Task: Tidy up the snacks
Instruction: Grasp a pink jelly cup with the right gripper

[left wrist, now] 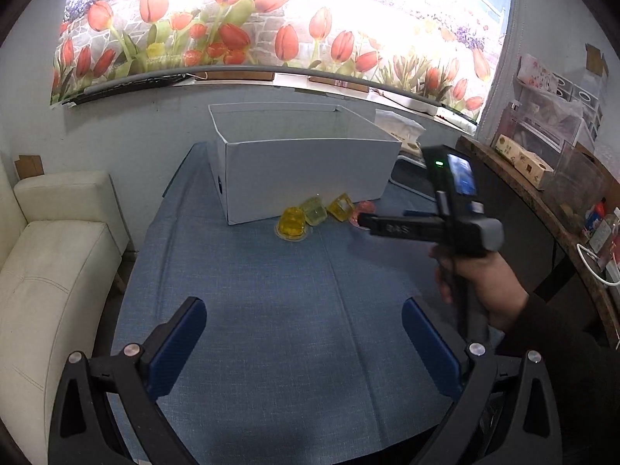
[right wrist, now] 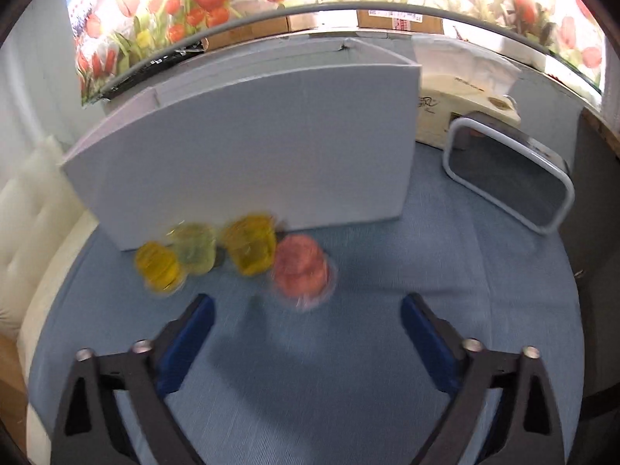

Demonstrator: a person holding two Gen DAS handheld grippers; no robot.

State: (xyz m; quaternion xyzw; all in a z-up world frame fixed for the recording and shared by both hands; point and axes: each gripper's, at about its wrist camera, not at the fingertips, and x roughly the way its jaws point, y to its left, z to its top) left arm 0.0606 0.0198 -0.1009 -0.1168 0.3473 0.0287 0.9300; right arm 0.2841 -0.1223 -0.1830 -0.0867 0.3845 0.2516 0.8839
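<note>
Four jelly cups (yellow, pale green, amber, pink [right wrist: 302, 269]) sit against the white box [right wrist: 248, 147] near the table's [right wrist: 348, 387] far edge; right gripper [right wrist: 308, 314] and left gripper [left wrist: 304, 316] both gape empty.

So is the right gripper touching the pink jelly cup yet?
Apart. The right wrist view shows blue cloth between the open right gripper and the pink jelly cup, which lies beyond its fingertips.

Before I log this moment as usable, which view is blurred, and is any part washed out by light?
Right wrist view: motion blur smears the four translucent jelly cups and the white cardboard box; the open right tongs stay sharp. Left wrist view: crisp on the blue tablecloth, but the tulip-print window blind blows out to white at top right. Both bend straight edges.
</note>
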